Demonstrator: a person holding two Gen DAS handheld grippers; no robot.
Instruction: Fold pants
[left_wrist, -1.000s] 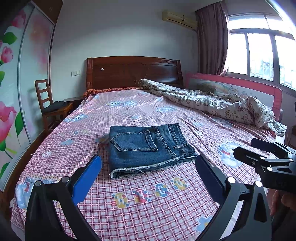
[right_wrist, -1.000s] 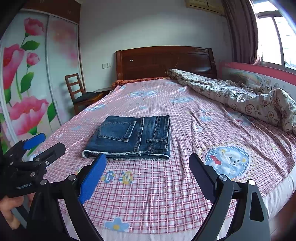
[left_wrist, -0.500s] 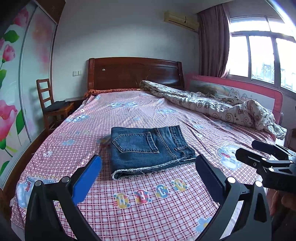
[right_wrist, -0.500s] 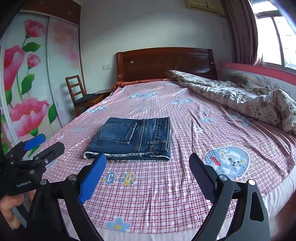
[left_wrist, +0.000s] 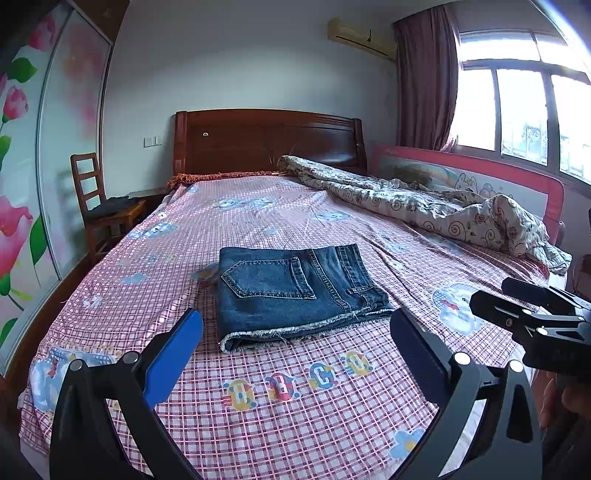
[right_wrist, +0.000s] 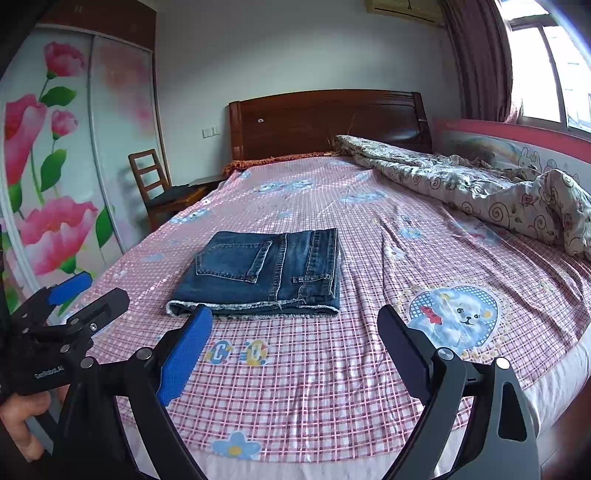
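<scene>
Left wrist view: folded denim pants (left_wrist: 291, 288) flat on the bed (left_wrist: 147, 280), just beyond the left tool (left_wrist: 295, 339), apart from it. Fingers spread wide, empty, hovering over the checked sheet. Right tool (left_wrist: 532, 314) at the right edge, also spread. Rumpled quilt (left_wrist: 424, 203) well right of the pants.

Right wrist view: pants (right_wrist: 262, 273) ahead-left of the right tool (right_wrist: 295, 332), untouched. Fingers spread, empty. Left tool (right_wrist: 74, 299) left of the pants, held by a hand (right_wrist: 22, 417). Chair (right_wrist: 159, 184) beyond the bed's left edge.
</scene>
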